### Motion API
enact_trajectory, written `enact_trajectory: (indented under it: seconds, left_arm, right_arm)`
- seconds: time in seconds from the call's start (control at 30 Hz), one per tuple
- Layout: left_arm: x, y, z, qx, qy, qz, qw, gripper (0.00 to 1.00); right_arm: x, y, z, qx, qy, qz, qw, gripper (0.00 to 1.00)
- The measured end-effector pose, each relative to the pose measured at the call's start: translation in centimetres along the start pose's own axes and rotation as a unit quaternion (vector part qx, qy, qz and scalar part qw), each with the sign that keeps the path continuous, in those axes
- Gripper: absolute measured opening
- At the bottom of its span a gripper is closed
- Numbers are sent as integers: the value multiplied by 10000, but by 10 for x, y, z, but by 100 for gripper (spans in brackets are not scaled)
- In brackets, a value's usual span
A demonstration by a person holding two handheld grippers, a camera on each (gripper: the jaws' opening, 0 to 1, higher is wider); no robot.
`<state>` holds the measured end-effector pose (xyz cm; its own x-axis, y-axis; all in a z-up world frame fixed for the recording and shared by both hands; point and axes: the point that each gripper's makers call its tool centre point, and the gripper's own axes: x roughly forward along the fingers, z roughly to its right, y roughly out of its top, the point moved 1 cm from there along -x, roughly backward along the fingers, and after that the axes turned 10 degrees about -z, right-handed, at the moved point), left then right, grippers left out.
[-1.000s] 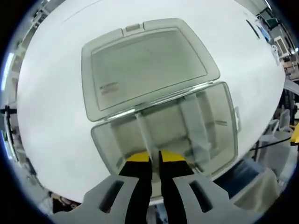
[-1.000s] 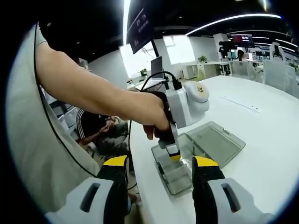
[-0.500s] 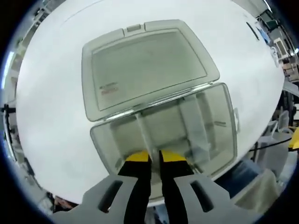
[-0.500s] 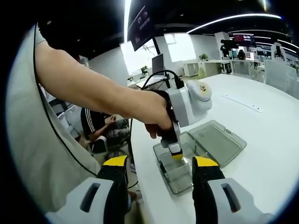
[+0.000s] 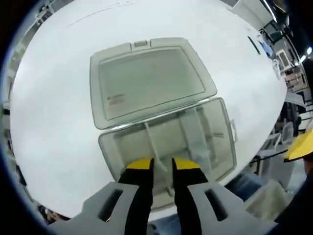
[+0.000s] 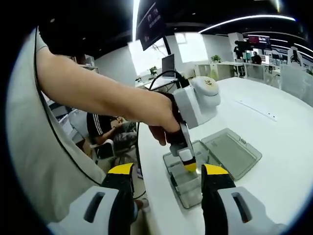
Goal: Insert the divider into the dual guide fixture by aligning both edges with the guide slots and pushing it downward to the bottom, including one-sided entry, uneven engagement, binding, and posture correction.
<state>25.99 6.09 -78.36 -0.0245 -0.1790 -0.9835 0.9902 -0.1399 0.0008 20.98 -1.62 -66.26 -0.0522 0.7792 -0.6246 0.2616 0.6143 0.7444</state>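
A clear plastic box point(image 5: 105, 147) lies on the white table with its lid point(image 5: 149, 81) folded flat open behind it. A thin clear divider point(image 5: 152, 144) stands in the tray, running from the hinge side toward the front wall. My left gripper point(image 5: 162, 164) hovers just above the divider's near end, its yellow-tipped jaws a small gap apart and the divider's edge in line between them. In the right gripper view the left gripper point(image 6: 188, 166) points down over the same box point(image 6: 188, 188). My right gripper point(image 6: 168, 171) is held off the table's near edge, open wide and holding nothing.
A wider clear partition point(image 5: 193, 132) stands in the tray to the right of the divider. The person's bare arm point(image 6: 98, 93) reaches across to the left gripper. Another person point(image 6: 105, 129) sits beyond the table edge point(image 6: 146, 196). Desks and screens stand far behind.
The left gripper's jaws have spread a little and the left view has pulled back from the box. The divider stays in the tray. The right gripper holds the same pose.
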Motion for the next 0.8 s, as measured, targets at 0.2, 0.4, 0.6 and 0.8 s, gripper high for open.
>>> enact_trajectory:
  seconds: [0.2,0.4,0.6,0.8]
  left_arm:
    - [-1,-7,-5,-188,-129,17,9997,10]
    - [0,-7,-1,-329,-272,89,9990,6]
    - [1,-7,-1,-223,-112,33,9997,4]
    - [2,-8,-2,-206,45,43,9998,2]
  right_arm:
    - [0,2,1,26,-12,42,10000,52]
    - [0,3,2,31,-8,63,10000,52]
    - [-1,3,4,45,-22,88,9999,52]
    - [-3,3,6,74,-57,131,9999,52]
